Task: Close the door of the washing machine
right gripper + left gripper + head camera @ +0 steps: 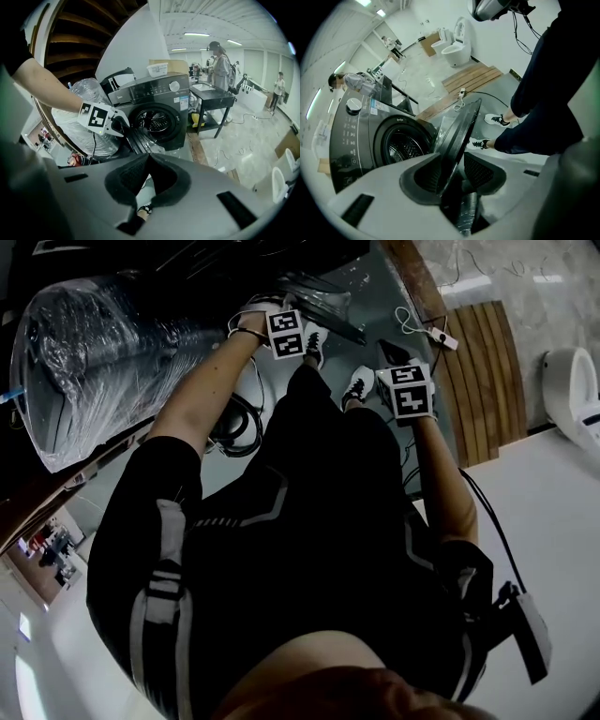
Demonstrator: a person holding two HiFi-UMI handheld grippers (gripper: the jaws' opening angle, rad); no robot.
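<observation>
The dark grey washing machine (pixel 157 112) stands with its round door (pixel 458 131) swung open and the drum opening (pixel 401 143) exposed. In the left gripper view the door's rim runs edge-on between my jaws, and the left gripper (pixel 452 166) is shut on it. The right gripper view shows that left gripper (pixel 101 118) with its marker cube at the door (pixel 139 139). My right gripper (pixel 149 159) is shut with nothing in it, held back from the machine. In the head view the left gripper (pixel 284 332) reaches the door (pixel 323 298); the right gripper (pixel 410 390) hangs over the floor.
A plastic-wrapped bulk (pixel 103 352) sits left of the machine. A wooden board (pixel 483 371) and a white toilet (pixel 572 395) lie to the right. A black cart (pixel 213 101) and standing people (pixel 219 65) are beyond the machine. My feet (pixel 358 385) stand near the door.
</observation>
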